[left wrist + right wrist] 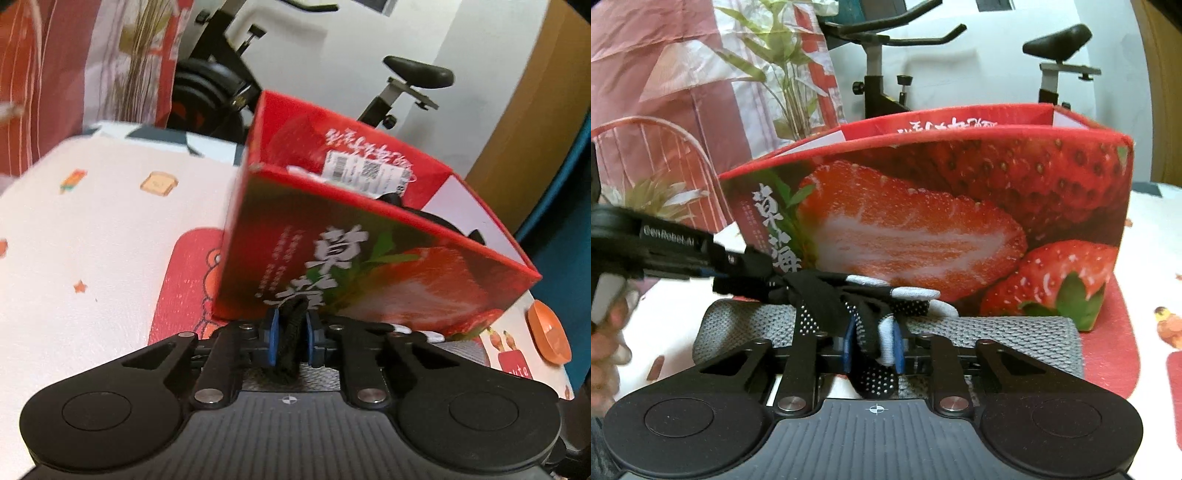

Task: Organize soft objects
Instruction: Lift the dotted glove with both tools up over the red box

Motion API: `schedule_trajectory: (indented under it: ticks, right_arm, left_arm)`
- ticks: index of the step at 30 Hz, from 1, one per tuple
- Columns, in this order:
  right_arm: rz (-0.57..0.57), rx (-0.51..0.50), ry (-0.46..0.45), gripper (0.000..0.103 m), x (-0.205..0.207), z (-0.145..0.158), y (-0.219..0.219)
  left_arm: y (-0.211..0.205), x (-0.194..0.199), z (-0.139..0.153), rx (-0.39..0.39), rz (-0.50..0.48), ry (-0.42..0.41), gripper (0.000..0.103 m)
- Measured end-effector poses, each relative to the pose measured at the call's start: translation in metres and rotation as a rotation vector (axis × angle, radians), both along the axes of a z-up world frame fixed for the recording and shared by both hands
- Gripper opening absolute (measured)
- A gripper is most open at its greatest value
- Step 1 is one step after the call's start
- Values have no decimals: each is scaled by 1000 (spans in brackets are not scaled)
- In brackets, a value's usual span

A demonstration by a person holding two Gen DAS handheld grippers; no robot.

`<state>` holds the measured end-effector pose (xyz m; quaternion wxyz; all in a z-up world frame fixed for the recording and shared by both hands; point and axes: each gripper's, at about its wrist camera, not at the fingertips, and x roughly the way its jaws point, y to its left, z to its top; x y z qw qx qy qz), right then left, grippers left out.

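In the left wrist view the left gripper (290,338) sits at the lower centre of the frame, its blue pads drawn together and clamped on a strip of black fabric (291,339) that runs upright between them. Just above the pads rises the near wall of the strawberry box (369,273), a red open-topped carton printed with cut strawberries and white characters, filling the middle and right of the frame. Dark items lie inside it, too hidden to name. The box stands on a white tablecloth (92,240) with small printed pictures, and an orange dish (546,336) shows at the right edge.

In the right wrist view the right gripper (873,345) is at the lower centre, its blue pads closed on a black glove (864,317) with white dots and pale fingertips. The glove stretches up and to the left, where the left gripper (746,273) comes in from the left edge and pinches its other end; a hand (607,332) shows at the far left behind it. Under the glove lies a grey knitted cloth (997,336), spread across the middle of the frame and touching the foot of the strawberry box (942,221), which fills the centre. Behind the box, at the top of the frame, stands an exercise bike (886,74).
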<state>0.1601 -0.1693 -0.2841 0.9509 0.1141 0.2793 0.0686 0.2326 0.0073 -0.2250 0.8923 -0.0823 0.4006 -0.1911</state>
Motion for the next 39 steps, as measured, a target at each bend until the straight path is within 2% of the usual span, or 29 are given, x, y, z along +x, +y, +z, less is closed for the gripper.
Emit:
schedule_trajectory:
  ticks: [1,8,15,25,30,34,39]
  right_arm:
    - [2,4,-4,9,-3,2,0]
    - [-18,46,-50,7,-21,16,-7]
    - [-51,92,-100,7,-37,30,-19]
    - [-77,125,-246,7,-59,72,-32]
    - [-82,103,-320,7,-59,101,-42]
    - [-82,24,-382,7,-54,122,-48]
    - [-96,16,-388,7,-35,137,-63]
  left_arm:
    - [-2,-3,4,8,-6,-14,15]
    - [-8,-23,23,37,-25,-63,14]
    - [-14,-42,46,28,-57,-130,14]
    - [-20,-63,89,-18,-75,-246,14]
    - [-26,-64,113,-41,-87,-309,14]
    - [-34,-55,128,-58,-92,-339,14]
    - [-47,-39,139,-59,-106,-371,14]
